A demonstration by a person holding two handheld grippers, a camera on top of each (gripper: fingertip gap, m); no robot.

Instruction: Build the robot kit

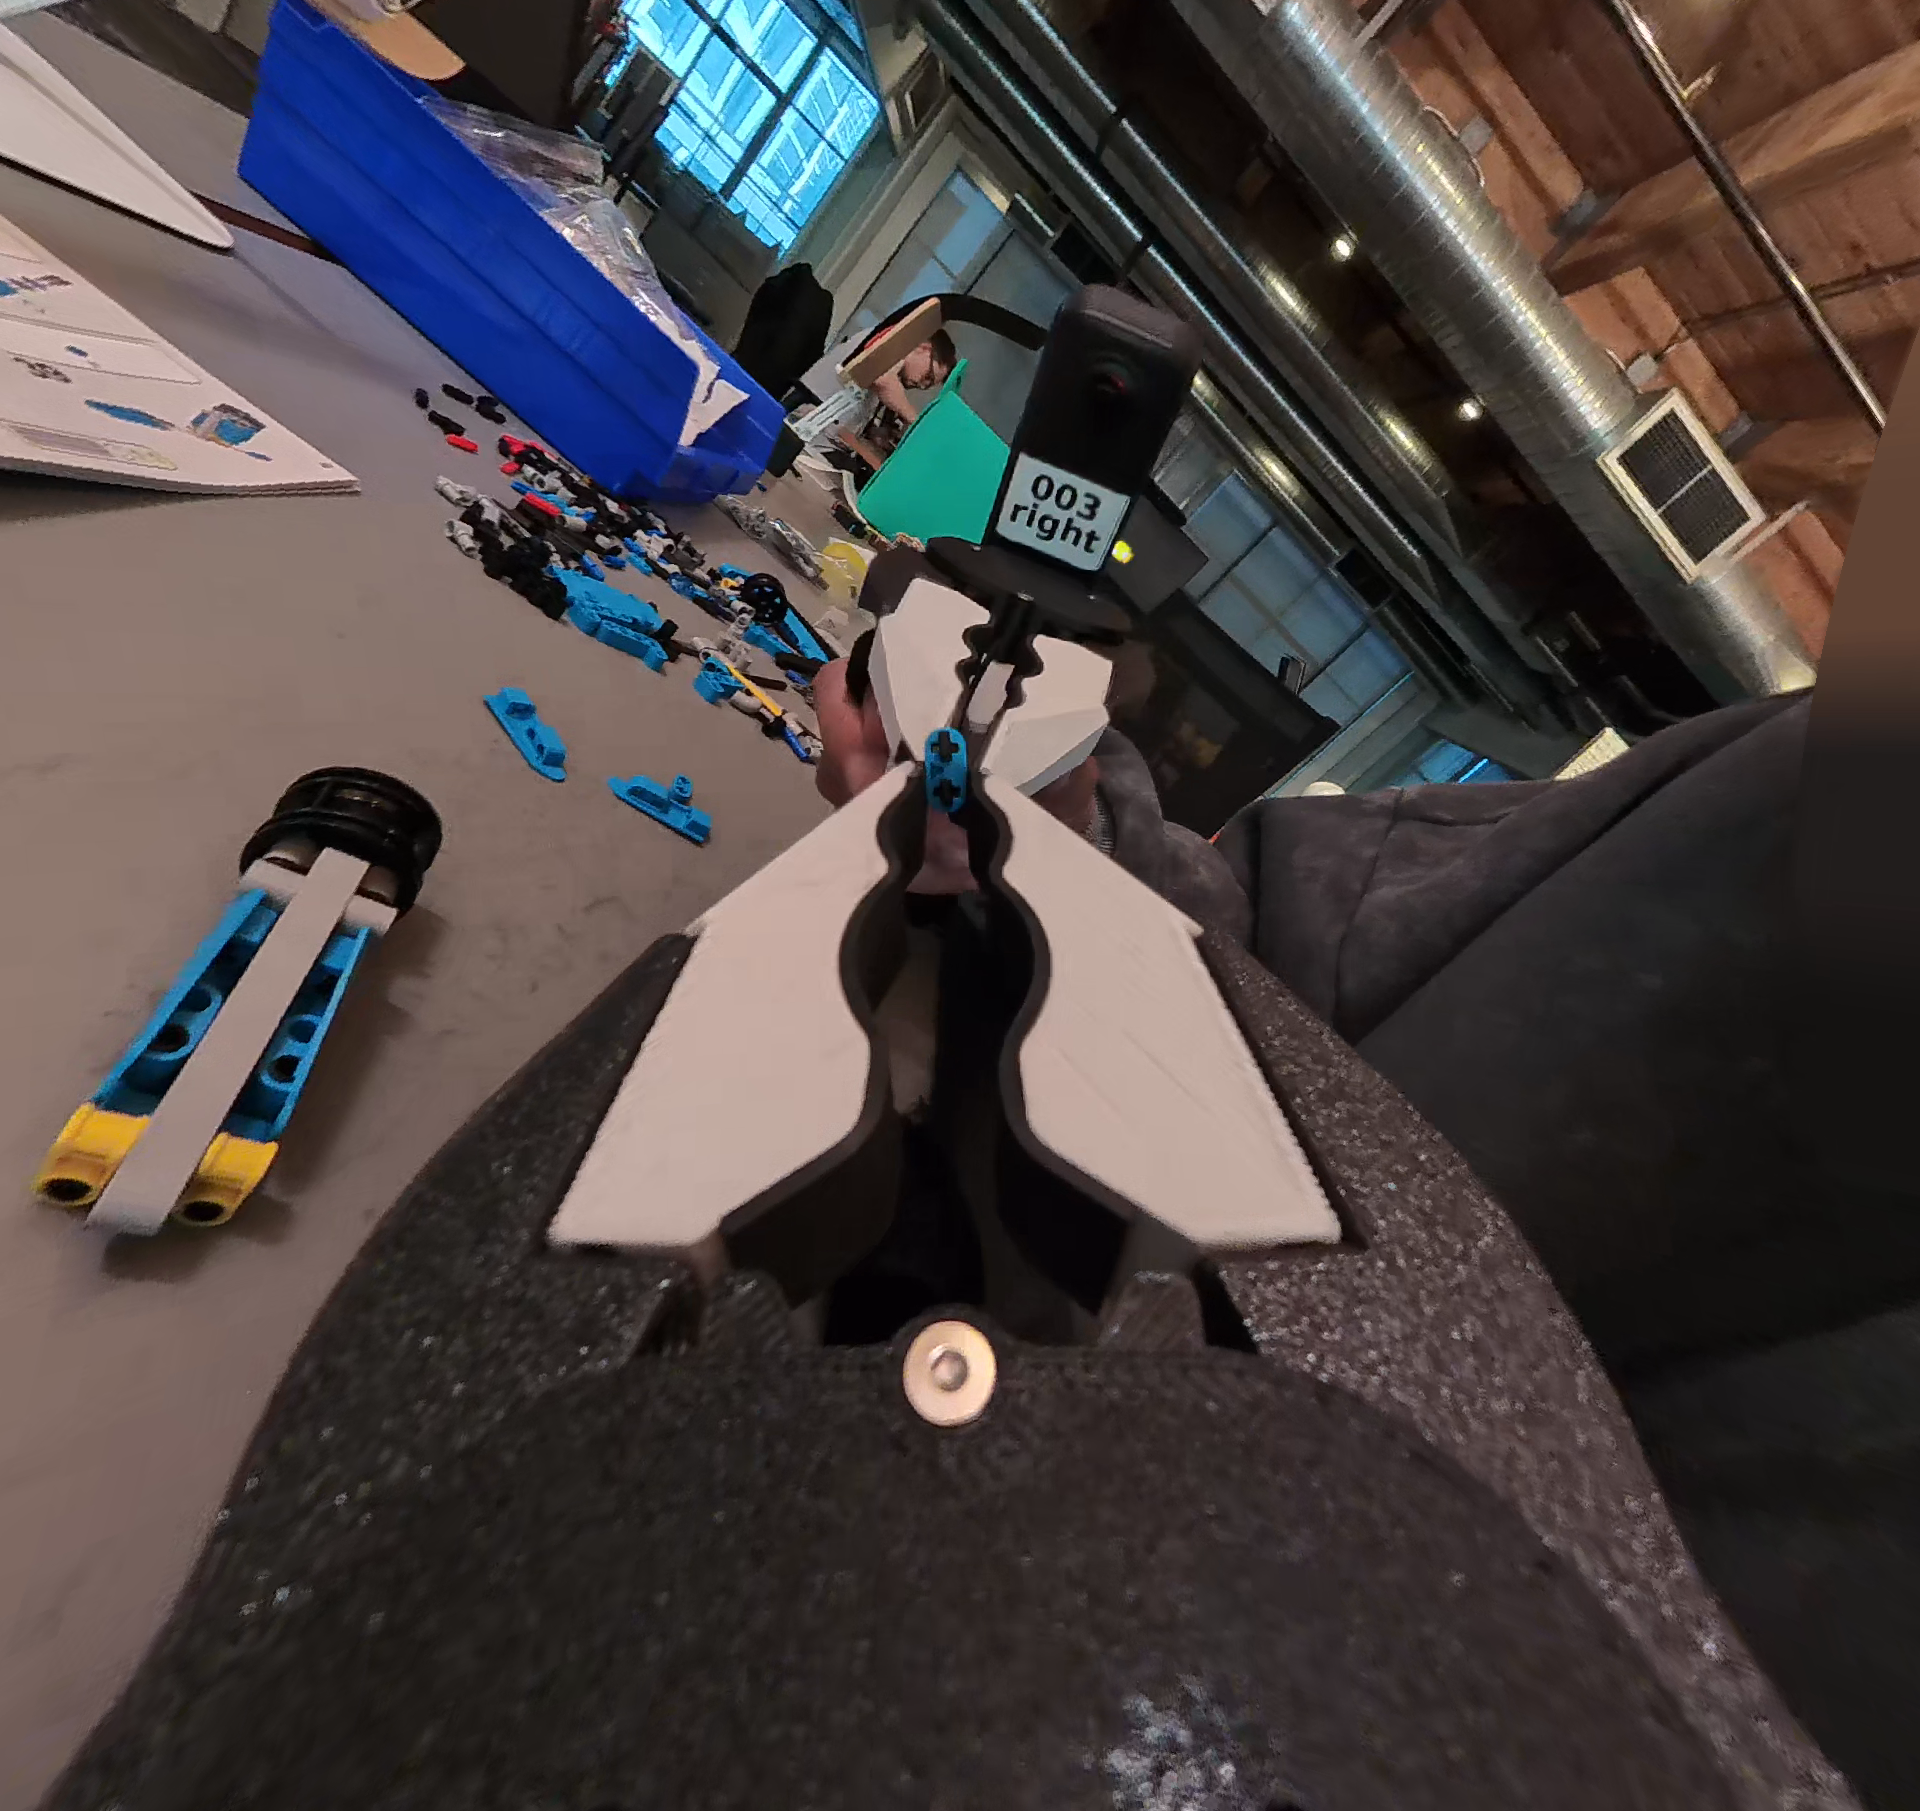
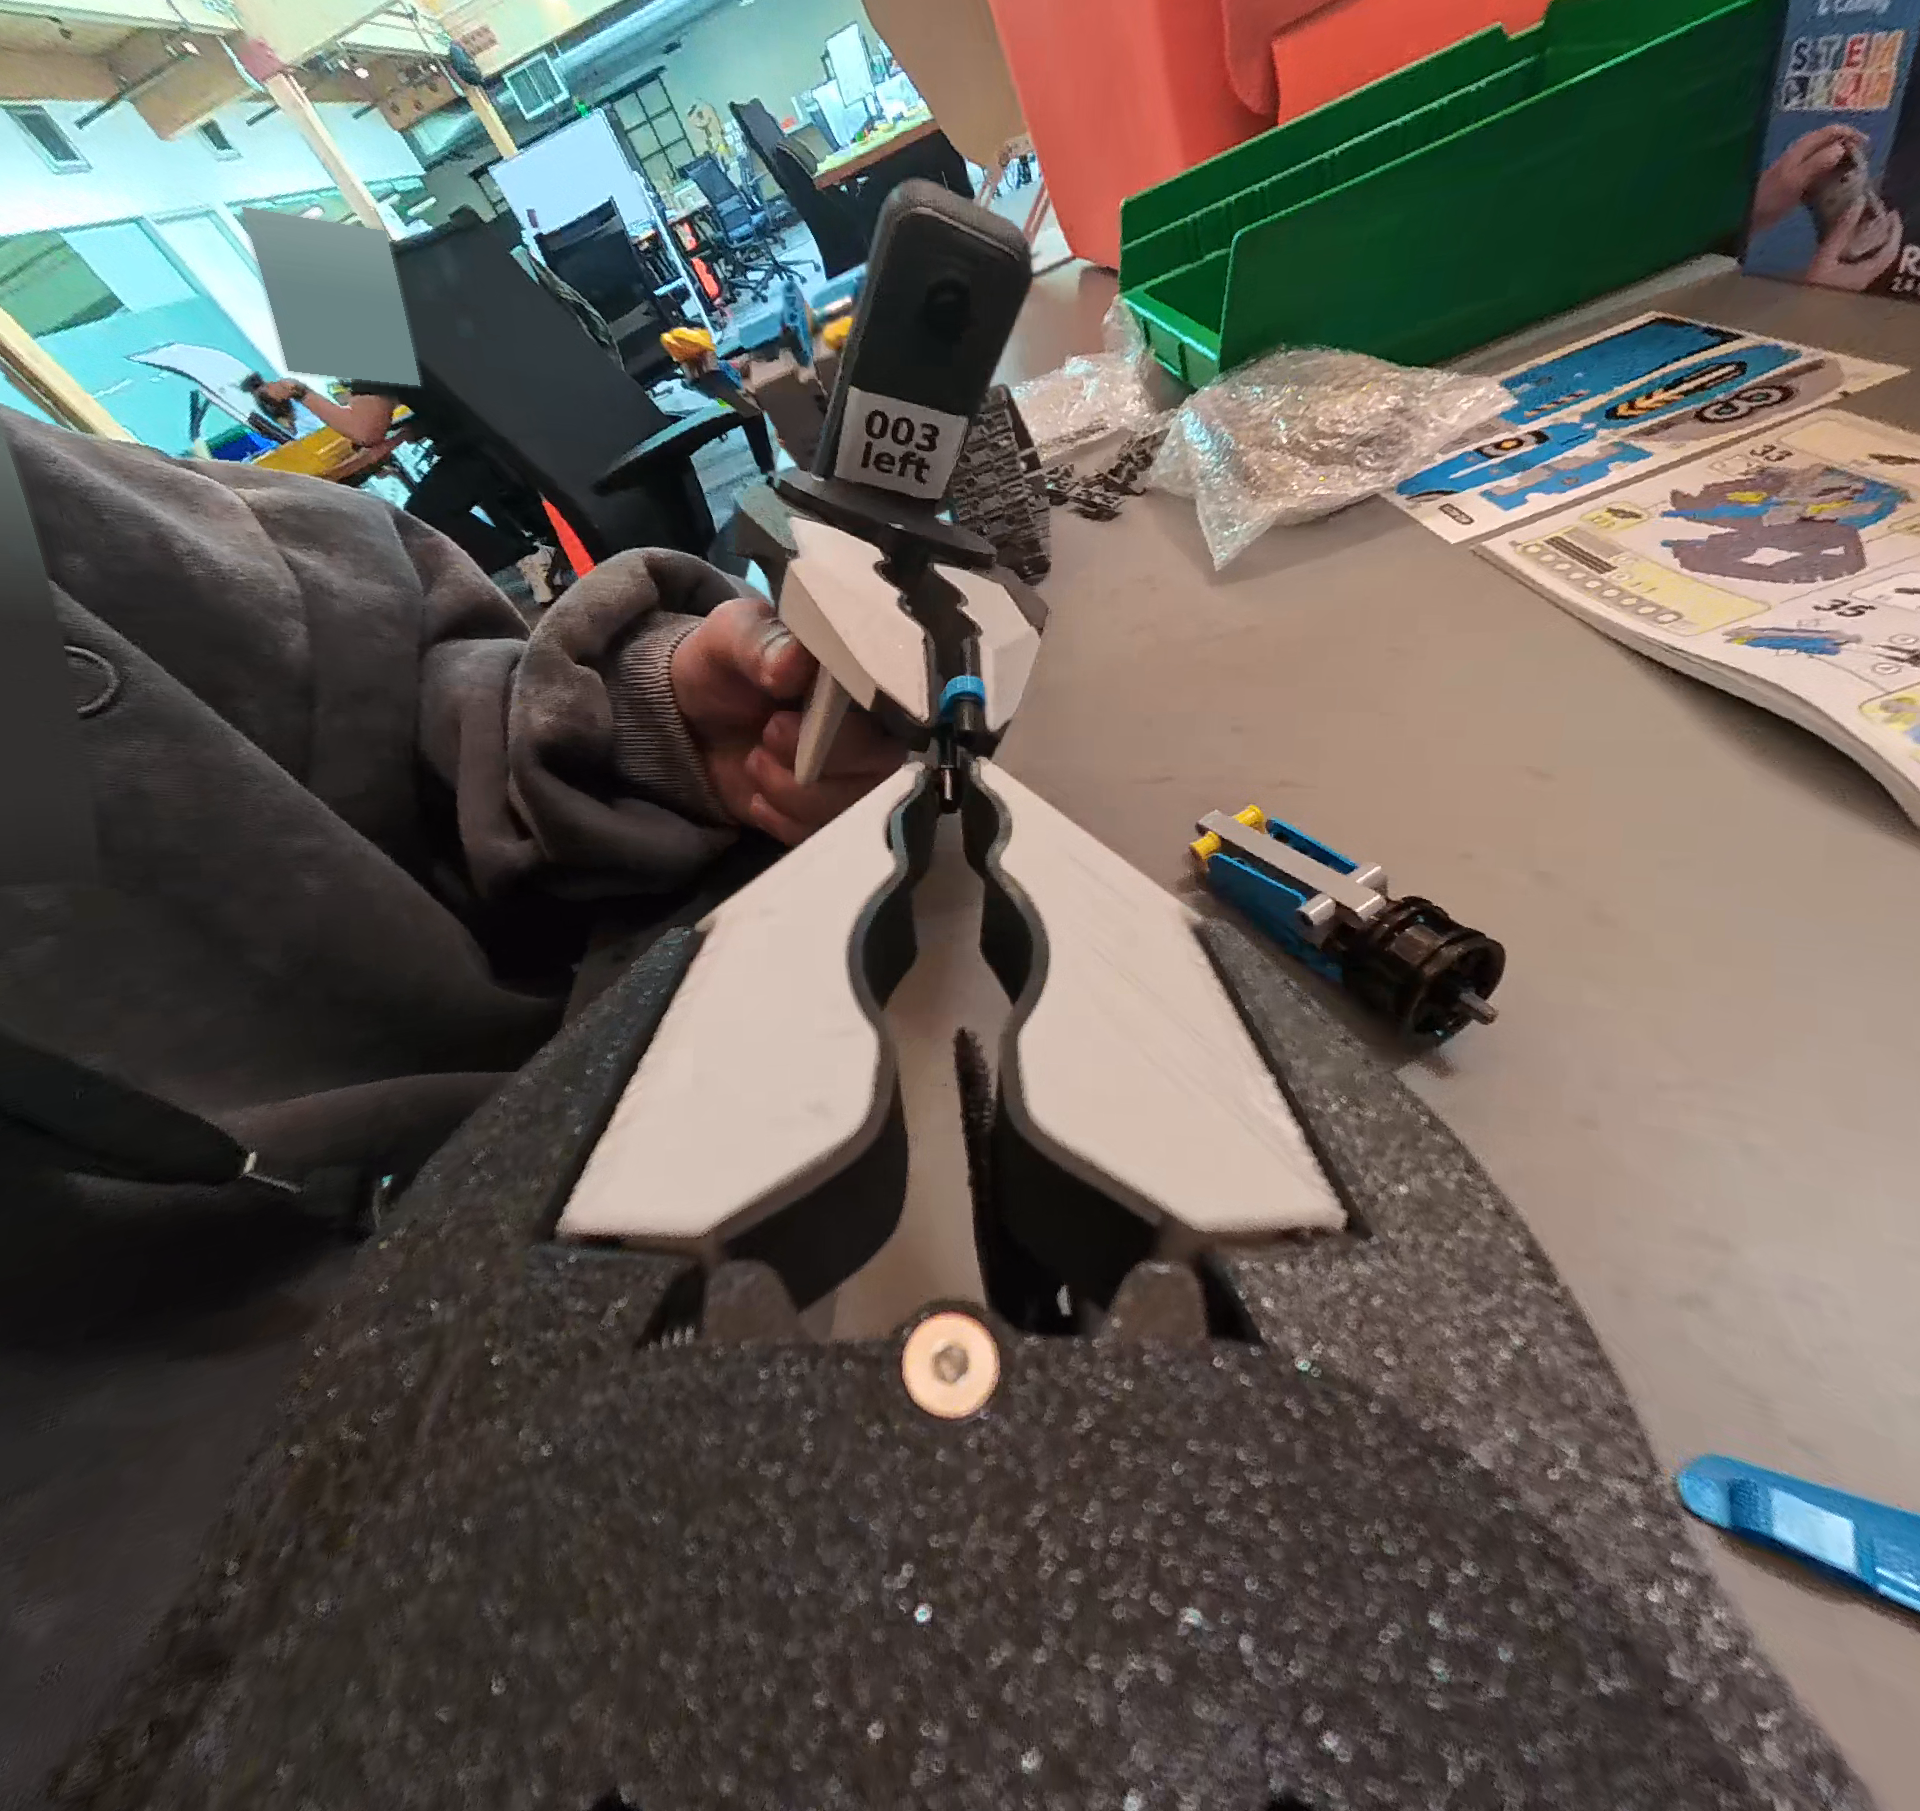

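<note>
My left gripper [image 1: 943,793] is shut on a small blue connector [image 1: 945,767] with two cross holes, held in the air above the table edge. My right gripper [image 2: 945,797] faces it tip to tip and is shut on a short black pin [image 2: 948,782]. The pin meets the blue connector [image 2: 961,697] between the left gripper's tips [image 2: 954,727]. The right gripper [image 1: 982,722] shows just beyond the connector in the left wrist view. A hand [image 2: 758,722] in a grey sleeve holds the left gripper.
An assembly of blue beams, a grey beam, yellow ends and a black wheel [image 1: 239,1013] [image 2: 1340,920] lies on the grey table. Loose parts [image 1: 623,556], a blue bin [image 1: 468,234], a green bin [image 2: 1455,223], a booklet [image 2: 1714,566] and a plastic bag [image 2: 1320,442] lie around. Only a small space, under 4 cm, lies between the two pairs of fingers. From either gripper's tips it is about 11 centimeters to the black wheel [image 2: 1340,920]. My left wrist view [image 1: 380,883] looks at it from another angle.
</note>
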